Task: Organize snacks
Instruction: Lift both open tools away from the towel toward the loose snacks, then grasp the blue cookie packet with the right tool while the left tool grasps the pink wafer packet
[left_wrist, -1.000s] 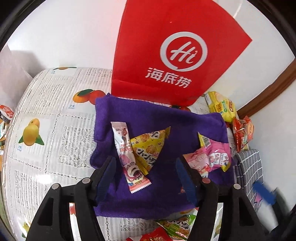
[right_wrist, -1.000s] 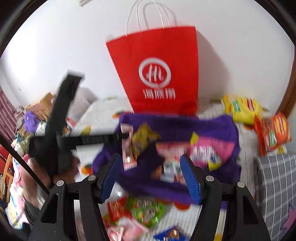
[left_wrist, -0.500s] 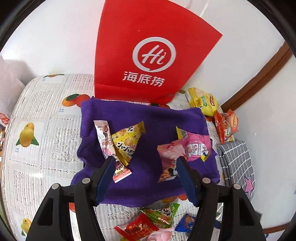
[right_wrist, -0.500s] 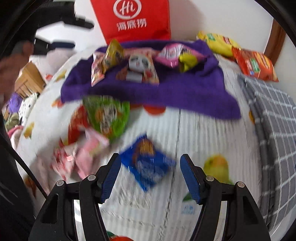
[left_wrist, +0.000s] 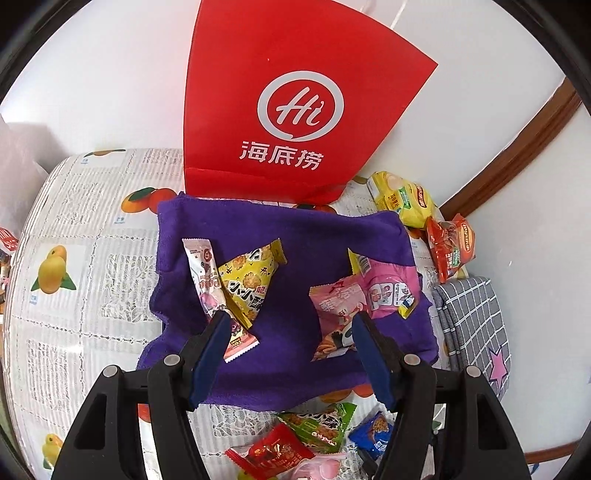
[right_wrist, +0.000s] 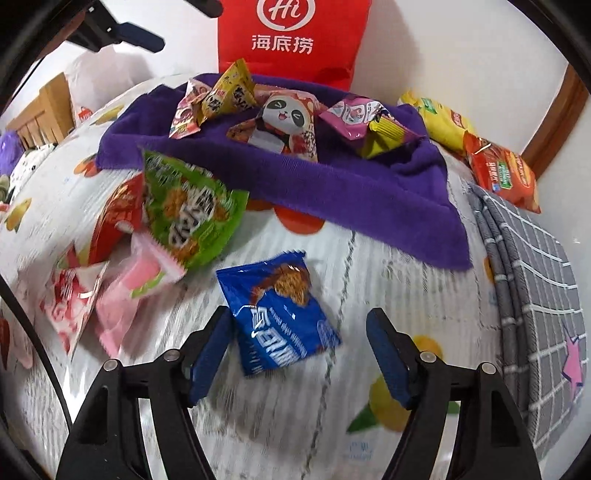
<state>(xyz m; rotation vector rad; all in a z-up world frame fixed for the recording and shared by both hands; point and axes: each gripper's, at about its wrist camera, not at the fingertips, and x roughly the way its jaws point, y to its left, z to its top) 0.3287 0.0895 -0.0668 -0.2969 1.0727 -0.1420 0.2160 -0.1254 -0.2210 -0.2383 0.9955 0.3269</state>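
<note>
Wall: plain white (left_wrist: 110, 74) behind my table, evenly lit.
Trim: a brown wooden strip (left_wrist: 517, 147) slants down that wall, right of the table.
Table: covered with a white lace-look cloth printed with oranges and yellow fruit (left_wrist: 74, 221).
Mat: grey checked fabric with a pink star (right_wrist: 535, 277) lies at the table's right edge.
Furniture: a light wooden piece (right_wrist: 44, 107) stands beyond the table's left side.
Plush: purple and white soft shapes (right_wrist: 14, 155) sit near that wooden piece, blurred.

Blue snack packet (right_wrist: 279, 314) lies flat on tablecloth (slightly crumpled), near purple cloth (right_wrist: 332, 192).
</note>
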